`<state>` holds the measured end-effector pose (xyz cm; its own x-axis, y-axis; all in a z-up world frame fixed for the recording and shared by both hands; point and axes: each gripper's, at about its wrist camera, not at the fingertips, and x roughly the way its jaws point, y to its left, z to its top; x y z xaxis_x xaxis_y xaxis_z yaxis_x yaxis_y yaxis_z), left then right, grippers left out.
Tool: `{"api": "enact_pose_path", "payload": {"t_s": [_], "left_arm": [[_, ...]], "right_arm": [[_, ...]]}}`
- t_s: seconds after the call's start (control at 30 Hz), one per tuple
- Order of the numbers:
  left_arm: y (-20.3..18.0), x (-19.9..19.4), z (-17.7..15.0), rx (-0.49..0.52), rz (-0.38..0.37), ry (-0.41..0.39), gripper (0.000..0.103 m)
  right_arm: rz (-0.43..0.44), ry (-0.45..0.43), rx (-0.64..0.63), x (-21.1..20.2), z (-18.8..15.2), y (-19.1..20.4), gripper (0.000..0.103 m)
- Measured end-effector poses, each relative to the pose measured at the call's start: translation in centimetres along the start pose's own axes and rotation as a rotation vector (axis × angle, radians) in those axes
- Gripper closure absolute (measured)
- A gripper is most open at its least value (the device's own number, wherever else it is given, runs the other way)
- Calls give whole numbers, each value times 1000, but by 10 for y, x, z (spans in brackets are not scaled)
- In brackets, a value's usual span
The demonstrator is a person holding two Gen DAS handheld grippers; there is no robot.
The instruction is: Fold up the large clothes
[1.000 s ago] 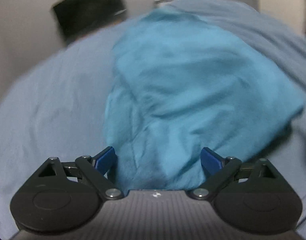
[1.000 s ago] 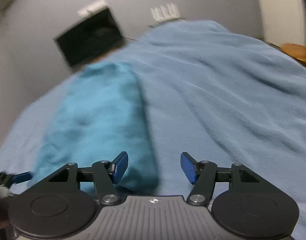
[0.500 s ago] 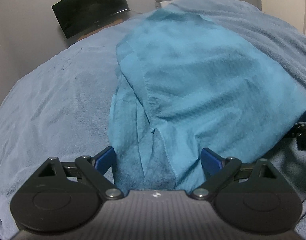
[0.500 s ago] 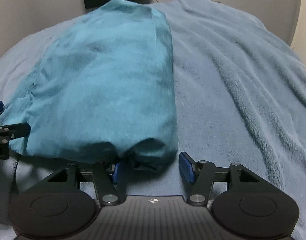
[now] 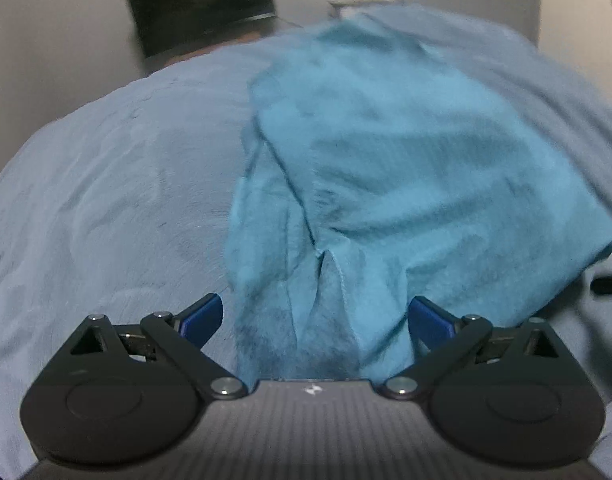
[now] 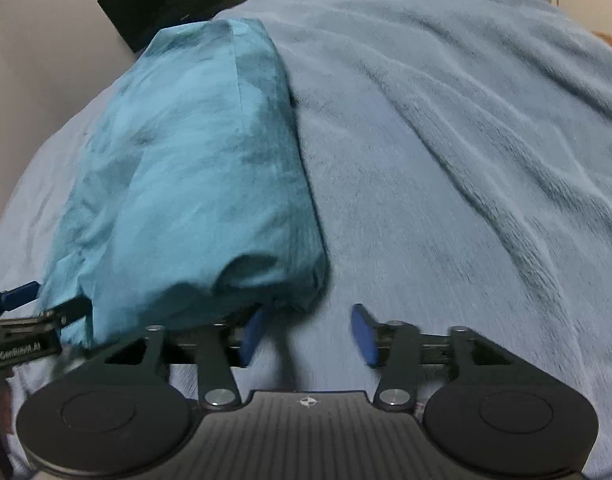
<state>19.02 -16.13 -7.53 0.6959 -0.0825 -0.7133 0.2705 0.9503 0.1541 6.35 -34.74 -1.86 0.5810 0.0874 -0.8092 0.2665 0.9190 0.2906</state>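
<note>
Teal garment [image 5: 405,168] on bed [image 5: 106,200], long axis running away from both claws. L claw [image 5: 315,320] wide open w/ near hem between fingers — nearer. R claw [image 6: 306,332] open, empty — garment corner just left.

The teal garment [image 5: 405,184] covers the bed blanket [image 5: 106,200] beneath it, and its near hem drops out of sight behind the left gripper [image 5: 315,316]. The dark monitor [image 5: 202,4] beyond the garment is blurred.
</note>
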Motion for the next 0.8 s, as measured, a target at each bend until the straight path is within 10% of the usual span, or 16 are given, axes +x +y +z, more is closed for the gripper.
{"api": "enact_pose_path", "payload": {"t_s": [0.37,0.8], "left_arm": [[31,-79,-65,-318,-153,-5,2],[-19,-99,-95,-44,-55,-86,1]], "right_arm": [[-66,-117,-204,-62,-41,35,27],[-163,-348,-388,-98,-81,74,15]]}}
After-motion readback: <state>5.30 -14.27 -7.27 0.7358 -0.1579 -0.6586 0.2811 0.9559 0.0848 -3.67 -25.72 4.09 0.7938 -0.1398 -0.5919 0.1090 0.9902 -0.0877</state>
